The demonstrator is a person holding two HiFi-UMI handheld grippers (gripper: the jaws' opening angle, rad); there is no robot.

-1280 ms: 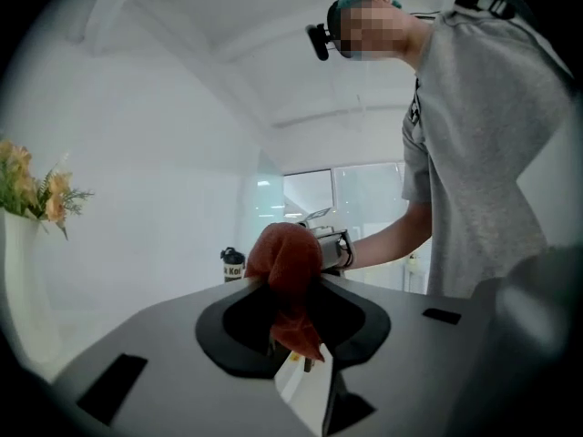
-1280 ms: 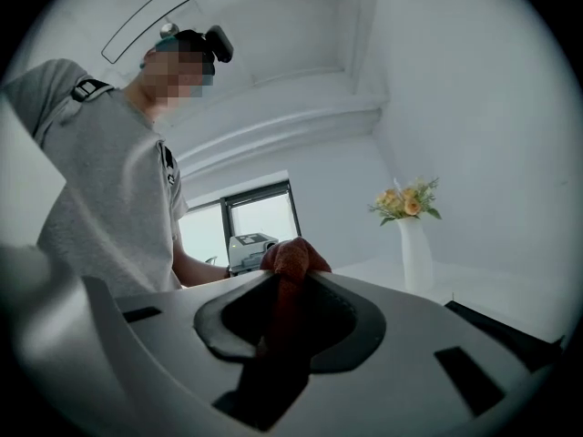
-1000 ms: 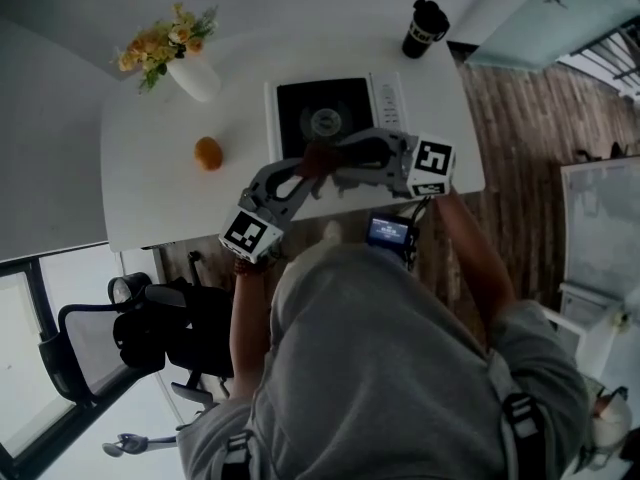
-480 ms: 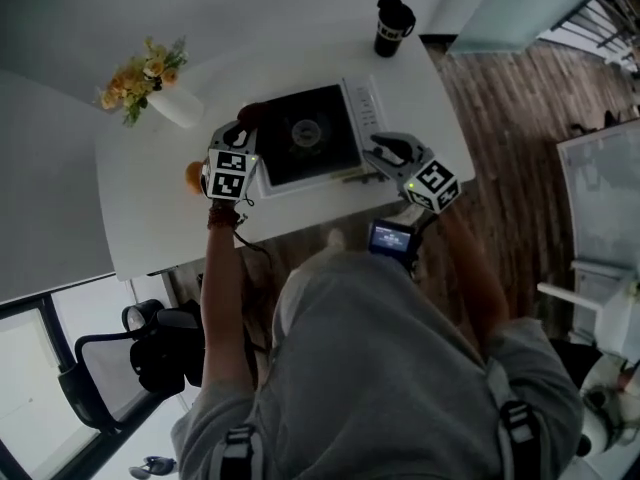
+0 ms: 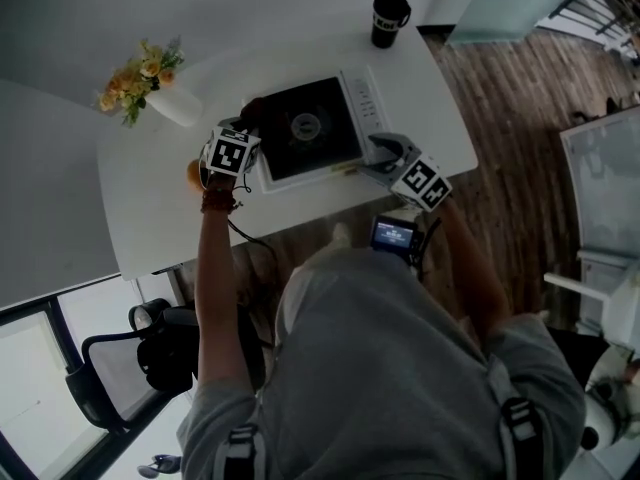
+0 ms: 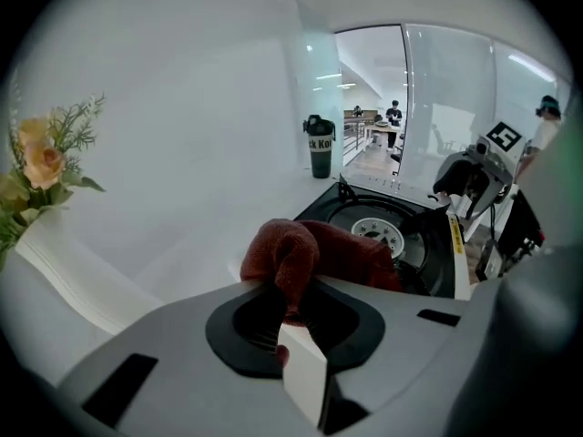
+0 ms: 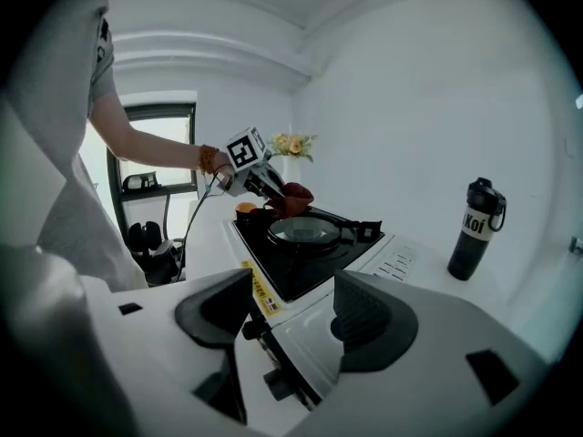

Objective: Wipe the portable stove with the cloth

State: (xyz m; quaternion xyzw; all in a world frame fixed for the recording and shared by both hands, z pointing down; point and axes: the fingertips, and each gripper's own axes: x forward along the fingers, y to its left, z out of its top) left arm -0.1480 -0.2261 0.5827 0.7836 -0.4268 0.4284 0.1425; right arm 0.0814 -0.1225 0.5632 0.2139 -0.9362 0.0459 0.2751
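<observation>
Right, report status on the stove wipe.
Left gripper shut on cloth, at far-left corner of stove. Right gripper opening, stove's near-right corner between jaws, no grip. Nothing blocking the stove top.

White table [image 5: 160, 208], wood floor [image 5: 520, 98], black office chair [image 5: 150, 356]

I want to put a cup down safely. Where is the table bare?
Bare: the table's near-left part, between the orange and the front edge; also its right end, beside the stove and in front of the tumbler. Crowded: the stove's left side, where the cloth and orange sit close.
</observation>
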